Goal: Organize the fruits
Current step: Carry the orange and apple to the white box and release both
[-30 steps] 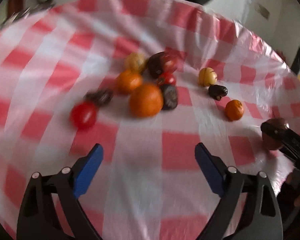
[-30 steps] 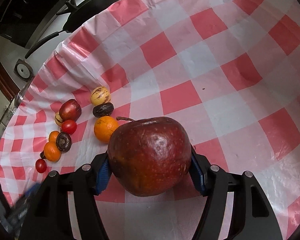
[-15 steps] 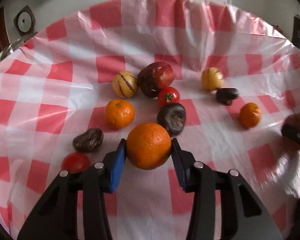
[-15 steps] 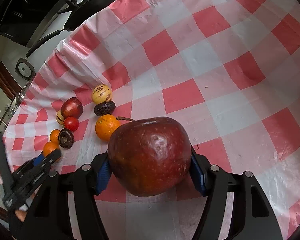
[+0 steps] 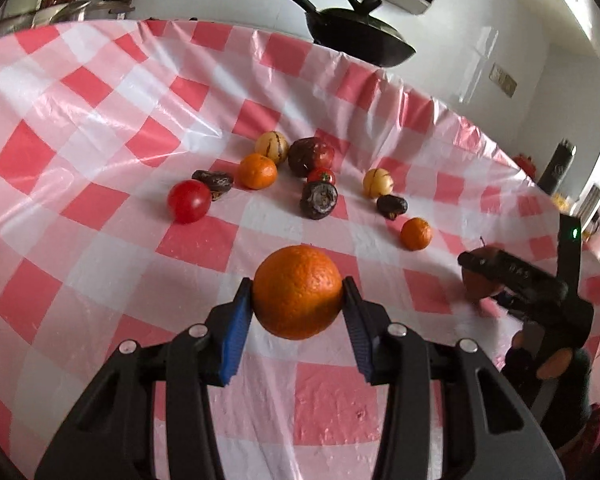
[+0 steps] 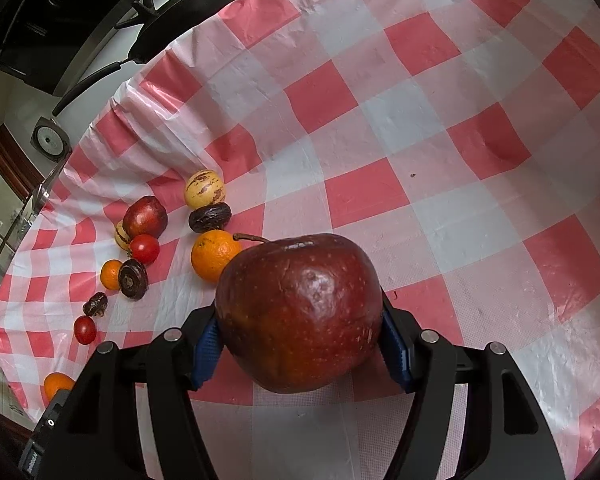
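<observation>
My left gripper is shut on a large orange and holds it above the checked tablecloth. My right gripper is shut on a dark red apple; it also shows at the right of the left wrist view. Several fruits lie grouped on the cloth: a red tomato, a small orange, a striped yellow fruit, a second dark apple, dark wrinkled fruits and another small orange.
A black frying pan hangs past the table's far edge. Metal pots stand at the far left. The right wrist view shows bare checked cloth to the right of the fruit group.
My left gripper closed on the large orange, lifted it and drew it back from the fruit group. The right gripper with the apple has stayed almost still.
</observation>
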`<state>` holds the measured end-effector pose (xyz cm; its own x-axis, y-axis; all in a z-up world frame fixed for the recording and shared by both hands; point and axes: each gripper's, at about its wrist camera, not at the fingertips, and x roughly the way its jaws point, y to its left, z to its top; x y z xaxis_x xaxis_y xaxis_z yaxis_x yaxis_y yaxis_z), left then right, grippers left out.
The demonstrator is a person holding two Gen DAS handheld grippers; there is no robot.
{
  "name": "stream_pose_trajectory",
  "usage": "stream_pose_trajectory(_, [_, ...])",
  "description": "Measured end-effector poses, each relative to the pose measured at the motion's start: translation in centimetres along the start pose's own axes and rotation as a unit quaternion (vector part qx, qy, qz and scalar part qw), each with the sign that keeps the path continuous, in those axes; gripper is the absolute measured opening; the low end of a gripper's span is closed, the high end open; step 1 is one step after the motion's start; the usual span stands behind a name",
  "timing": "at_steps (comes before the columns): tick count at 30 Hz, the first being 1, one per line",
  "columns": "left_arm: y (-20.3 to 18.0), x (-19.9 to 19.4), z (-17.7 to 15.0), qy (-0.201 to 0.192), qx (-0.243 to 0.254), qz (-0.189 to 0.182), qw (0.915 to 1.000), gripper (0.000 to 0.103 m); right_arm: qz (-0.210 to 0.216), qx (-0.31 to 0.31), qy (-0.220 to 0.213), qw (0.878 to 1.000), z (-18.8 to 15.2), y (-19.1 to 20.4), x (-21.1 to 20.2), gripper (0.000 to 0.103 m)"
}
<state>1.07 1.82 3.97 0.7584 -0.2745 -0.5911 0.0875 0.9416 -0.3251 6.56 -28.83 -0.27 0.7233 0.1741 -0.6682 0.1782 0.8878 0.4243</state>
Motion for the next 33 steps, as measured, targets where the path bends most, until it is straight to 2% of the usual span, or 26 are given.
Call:
stream_pose_trajectory(2, [0.6, 0.3, 0.0, 0.006, -0.019, -0.014, 0.9997, 0.045, 0.0, 0.001, 0.001, 1.0, 0.0, 0.1, 0.0, 0.065])
stream_pose_trajectory(7, [2.8, 0.9, -0.1, 0.02, -0.075, -0.023, 0.9967, 0.045, 0.002, 0.006, -0.001, 1.0, 0.0, 0.0, 0.1, 0.065])
stream_pose_trajectory(16, [3.7, 0.8, -0.2, 0.012, -0.096, -0.024, 0.995, 0.045, -0.005, 0.016, -0.003, 1.0, 0.1, -0.1, -0.1, 0.065])
stream_pose_trajectory(19, [3.9, 0.6, -0.1, 0.006, -0.103, -0.024, 0.9944, 0.045, -0.027, 0.009, 0.005, 1.0, -0.3, 0.6, -0.4, 0.065])
stream_pose_trajectory(21, [3.9, 0.0, -0.2, 0.001, -0.099, -0.011, 0.995, 0.045, -0.034, 0.01, 0.015, 0.999, -1.2, 1.2, -1.1, 0.065])
stream_pose_trajectory(23, [3.9, -1.0, -0.8, -0.004, -0.096, -0.007, 0.9953, 0.045, 0.004, 0.016, 0.027, 1.0, -2.8, 2.1, -2.3, 0.065])
stream_pose_trajectory(26, [4.2, -3.3, -2.0, -0.007, -0.1, -0.005, 0.995, 0.045, 0.032, -0.011, 0.029, 0.999, -5.3, 4.3, -4.0, 0.065])
stream_pose_trajectory(33, [5.7, -8.3, -5.2, -0.011, -0.074, 0.026, 0.9969, 0.045, 0.084, -0.047, 0.054, 0.994, -10.9, 8.1, -6.2, 0.065])
